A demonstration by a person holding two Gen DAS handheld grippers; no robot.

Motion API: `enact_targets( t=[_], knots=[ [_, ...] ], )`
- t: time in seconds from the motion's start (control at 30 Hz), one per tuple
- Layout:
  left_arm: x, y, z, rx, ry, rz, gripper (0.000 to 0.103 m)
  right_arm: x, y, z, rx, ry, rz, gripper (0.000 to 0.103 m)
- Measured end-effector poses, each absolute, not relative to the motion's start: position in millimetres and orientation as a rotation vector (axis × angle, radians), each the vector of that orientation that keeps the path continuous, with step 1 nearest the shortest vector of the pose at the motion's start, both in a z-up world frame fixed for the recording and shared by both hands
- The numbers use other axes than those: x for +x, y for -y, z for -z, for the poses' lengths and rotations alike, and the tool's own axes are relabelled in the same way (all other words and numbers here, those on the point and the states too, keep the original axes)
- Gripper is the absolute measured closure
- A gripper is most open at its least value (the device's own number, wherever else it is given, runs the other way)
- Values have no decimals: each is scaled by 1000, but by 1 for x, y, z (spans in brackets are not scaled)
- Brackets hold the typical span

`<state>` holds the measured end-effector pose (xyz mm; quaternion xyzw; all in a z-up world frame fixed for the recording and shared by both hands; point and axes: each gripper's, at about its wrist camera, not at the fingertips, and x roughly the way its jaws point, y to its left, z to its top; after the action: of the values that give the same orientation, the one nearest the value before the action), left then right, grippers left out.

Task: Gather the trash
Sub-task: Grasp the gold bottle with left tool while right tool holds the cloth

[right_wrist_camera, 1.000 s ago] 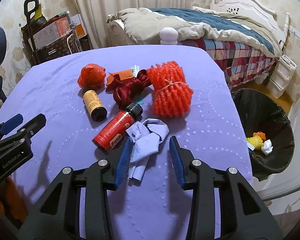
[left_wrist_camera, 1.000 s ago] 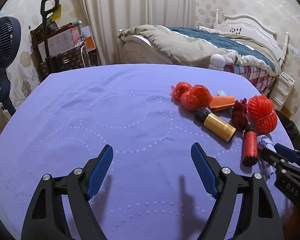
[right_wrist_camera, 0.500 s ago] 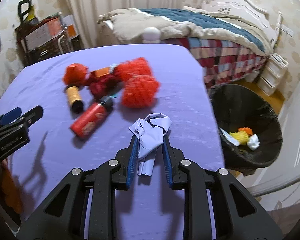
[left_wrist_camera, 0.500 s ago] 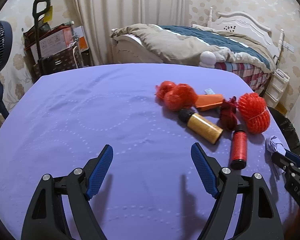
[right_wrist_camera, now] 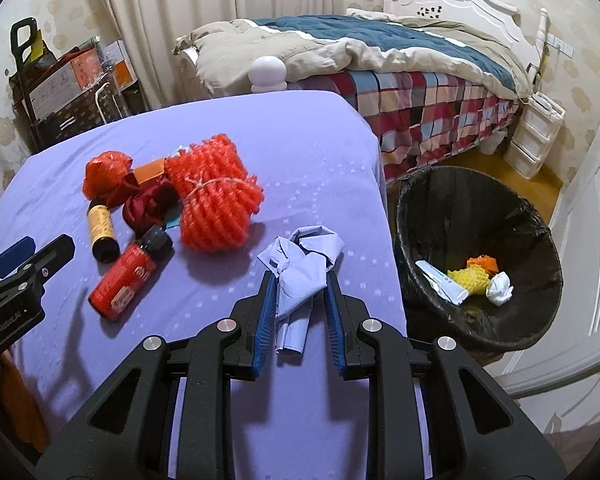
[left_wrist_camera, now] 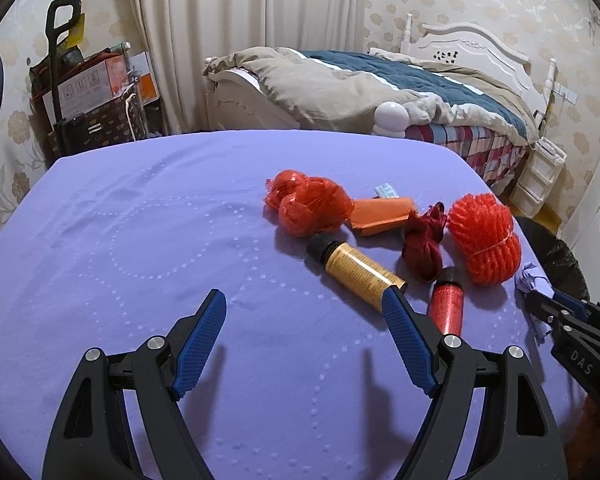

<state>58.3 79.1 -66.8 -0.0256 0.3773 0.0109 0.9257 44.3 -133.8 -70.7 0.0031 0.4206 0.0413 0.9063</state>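
A: What's nearest the right gripper (right_wrist_camera: 298, 304)?

B: The crumpled lilac paper (right_wrist_camera: 302, 268): its fingers (right_wrist_camera: 265, 312) are clamped on it, long axis running away between them, above the worktop (right_wrist_camera: 320, 140) near its right edge.

A: And the bin?

B: The black-lined bin (right_wrist_camera: 428, 216) sits beyond that edge, to the right and lower, so this hand is nearer. The left gripper (left_wrist_camera: 304, 340) hangs with fingers apart, holding nothing.

A: Anything unclear?

B: The bin's near rim is cut off by the worktop; the small card (left_wrist_camera: 386, 191) behind the red net bundle (left_wrist_camera: 484, 238) is unreadable.
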Motion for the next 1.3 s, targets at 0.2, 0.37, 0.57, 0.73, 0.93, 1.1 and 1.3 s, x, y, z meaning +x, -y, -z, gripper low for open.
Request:
enact_targets(
  t=[0.2,0.37,0.57,0.73,0.93,1.1,1.3],
  knots=[
    [72,-72,67,-75,-782,-14,25,48,136,73,20,-874,-94,79],
    [86,-64,68,-66,-793,-26,25,48,137,74,28,-875,-98,79],
    [92,-69,75,-67,-857,-25,25,48,137,74,27,-874,-98,79],
    [83,-81,80,-86,-893,-7,32,48,137,74,28,-874,-99,79],
    [75,-88,80,-98,-895,3,32,48,137,74,27,-875,-99,79],
    [83,-75,75,-28,-857,21,34,48,137,74,24,-876,-97,79],
    [92,-72,83,-15,-894,71,77,48,136,74,21,-875,-96,79]
  ],
)
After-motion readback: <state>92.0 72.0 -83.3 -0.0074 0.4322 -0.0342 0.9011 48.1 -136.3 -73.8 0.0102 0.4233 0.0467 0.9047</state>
